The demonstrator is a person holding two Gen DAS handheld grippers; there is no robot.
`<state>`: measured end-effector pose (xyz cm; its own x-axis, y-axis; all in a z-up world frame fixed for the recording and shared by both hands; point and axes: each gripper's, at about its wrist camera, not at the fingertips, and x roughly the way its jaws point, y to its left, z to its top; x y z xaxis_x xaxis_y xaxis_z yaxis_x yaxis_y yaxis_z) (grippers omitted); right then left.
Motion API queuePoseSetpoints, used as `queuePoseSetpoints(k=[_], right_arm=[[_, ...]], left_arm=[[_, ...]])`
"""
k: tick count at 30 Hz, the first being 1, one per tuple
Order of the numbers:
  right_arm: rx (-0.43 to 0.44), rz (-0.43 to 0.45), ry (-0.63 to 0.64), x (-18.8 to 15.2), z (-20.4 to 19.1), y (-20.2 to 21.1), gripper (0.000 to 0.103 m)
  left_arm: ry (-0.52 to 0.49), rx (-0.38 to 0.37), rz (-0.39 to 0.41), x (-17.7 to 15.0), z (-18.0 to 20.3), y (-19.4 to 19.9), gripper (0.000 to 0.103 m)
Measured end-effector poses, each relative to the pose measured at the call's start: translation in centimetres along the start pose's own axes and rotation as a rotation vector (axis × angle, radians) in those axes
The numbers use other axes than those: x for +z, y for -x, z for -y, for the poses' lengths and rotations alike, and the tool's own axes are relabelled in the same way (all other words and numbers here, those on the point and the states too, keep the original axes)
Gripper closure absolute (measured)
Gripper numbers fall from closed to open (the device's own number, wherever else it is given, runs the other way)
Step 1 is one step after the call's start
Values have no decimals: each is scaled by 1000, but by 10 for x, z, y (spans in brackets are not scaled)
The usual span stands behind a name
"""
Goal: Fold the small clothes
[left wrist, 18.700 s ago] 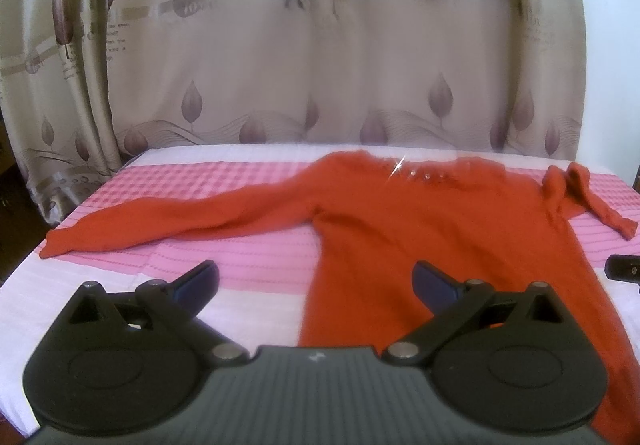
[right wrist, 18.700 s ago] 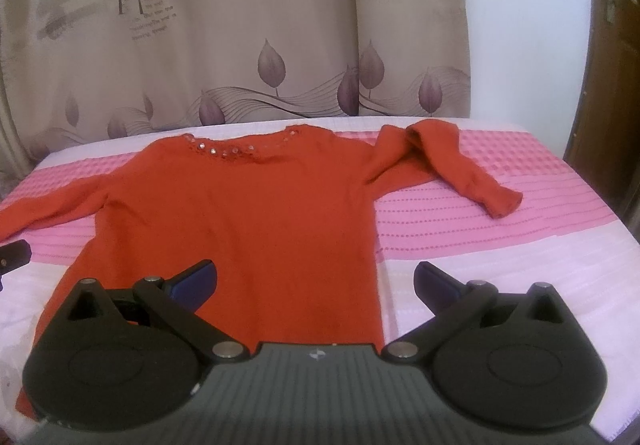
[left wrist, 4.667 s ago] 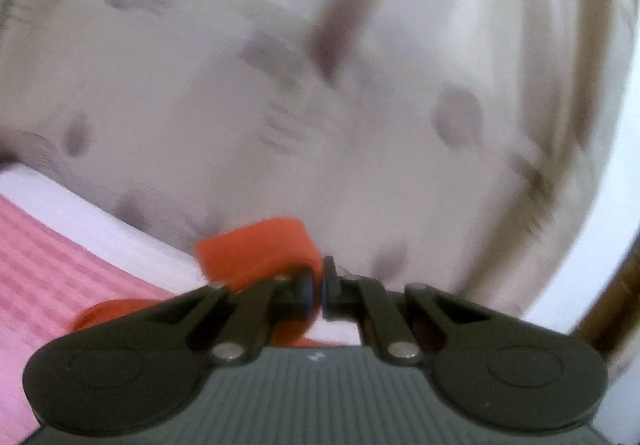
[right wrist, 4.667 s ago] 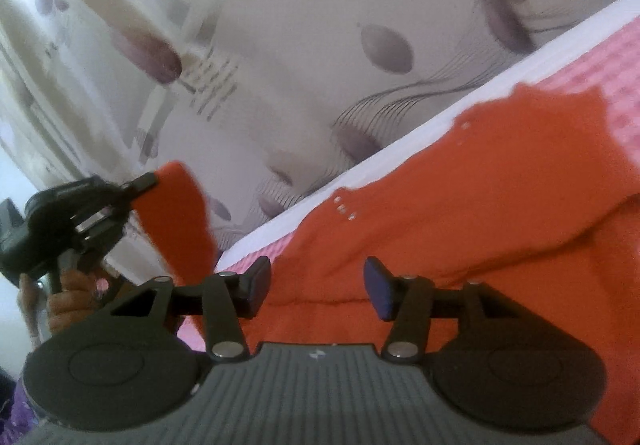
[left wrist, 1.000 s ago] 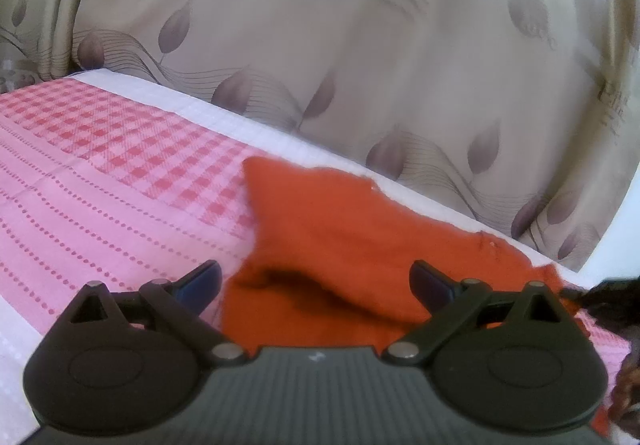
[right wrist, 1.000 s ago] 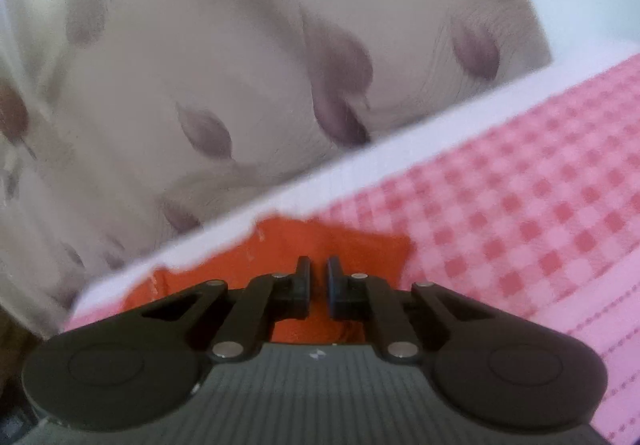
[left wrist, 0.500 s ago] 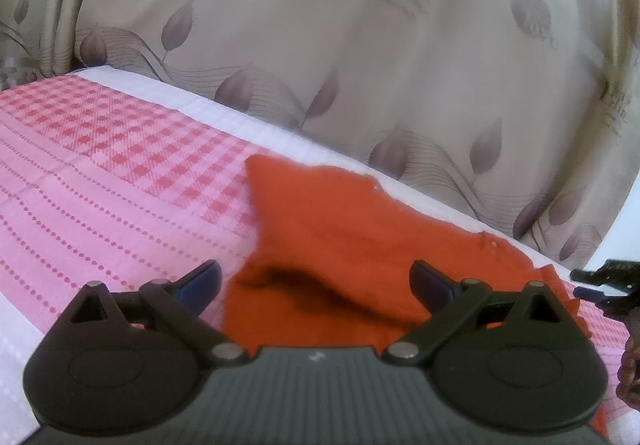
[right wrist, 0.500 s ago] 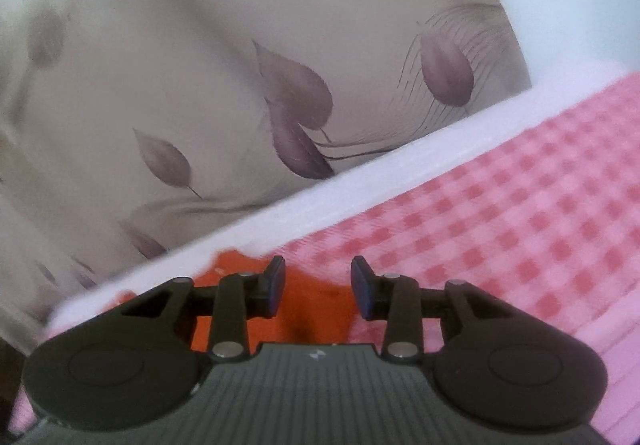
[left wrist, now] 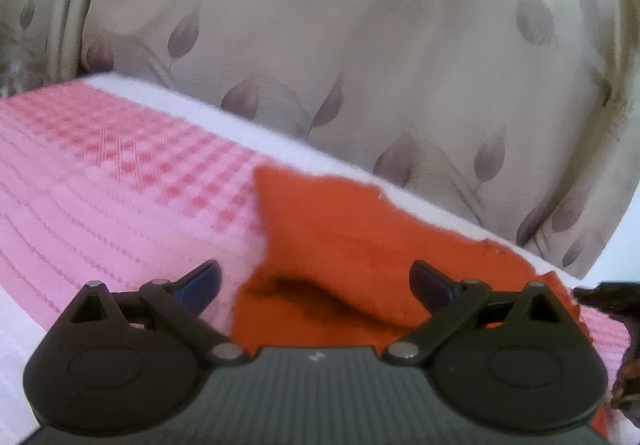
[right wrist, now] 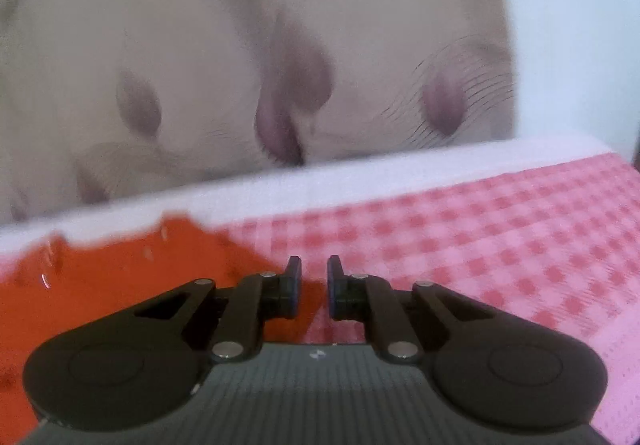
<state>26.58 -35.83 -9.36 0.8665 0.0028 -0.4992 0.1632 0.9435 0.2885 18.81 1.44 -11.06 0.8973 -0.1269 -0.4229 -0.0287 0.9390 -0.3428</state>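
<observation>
Both handheld tools look alike. The left gripper (left wrist: 316,279) has a dark grey ribbed body with a small white mark at its middle, and two rounded black lobes, each with a shallow oval recess. Black link arms with triangular cut-outs run from the lobes, joined by silver round-headed pins. Its fingers (left wrist: 202,279) carry dark blue pads. The right gripper (right wrist: 314,291) shows the same ribbed grey body, black lobes, silver pins and blue-edged pads.
</observation>
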Motion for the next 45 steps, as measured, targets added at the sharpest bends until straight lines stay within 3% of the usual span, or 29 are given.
queuePoseSetpoints(k=[4,6,8,10,13,15,22,24,27,29,33,35,38,40,45], right_arm=[[129,20,90,-5,-25,26,80],[163,-17,143,-11,-38,22,80],[139,-50,211,-19,-49,11,80],[126,-122,203,-27,-49,-5,80],[103,-145,197,-39,-48,-11,82],[91,-149,214,-41,-54,-11,82],[75,-144,267,-44,-62,-6,77],[131,-133,164,-39,-50,17,71],[288,-69,30,-39,-32,80,58],[378,-117,-29,-53,-19,116,36],[463,-227,-178,-100,7,184,35],[498,-226,-227,-124,14,225,35],[446,-204,-177,-157,13,285,32],[434,-230,-171,-175,14,303,32],[405,-261,-124,-207,9,316,32]], left_arm=[[-79,-7,90,17,10,2,2],[-134,-18,79,27,19,-12,2],[-203,-17,46,33,30,-32,3],[-276,38,-21,34,39,-58,3],[-304,97,-98,30,35,-84,13],[-252,98,-195,31,24,-97,19],[-251,112,-201,31,21,-97,17],[-253,83,-199,37,19,-85,19],[-256,10,-80,44,10,-24,18],[-296,-34,-64,41,5,14,18],[-341,-178,-83,21,-11,97,18],[-363,-257,-79,5,-20,141,18],[-408,-229,-27,-24,-28,193,10],[-415,-192,-25,-43,-33,211,10],[-336,-180,-136,-69,-45,219,11]])
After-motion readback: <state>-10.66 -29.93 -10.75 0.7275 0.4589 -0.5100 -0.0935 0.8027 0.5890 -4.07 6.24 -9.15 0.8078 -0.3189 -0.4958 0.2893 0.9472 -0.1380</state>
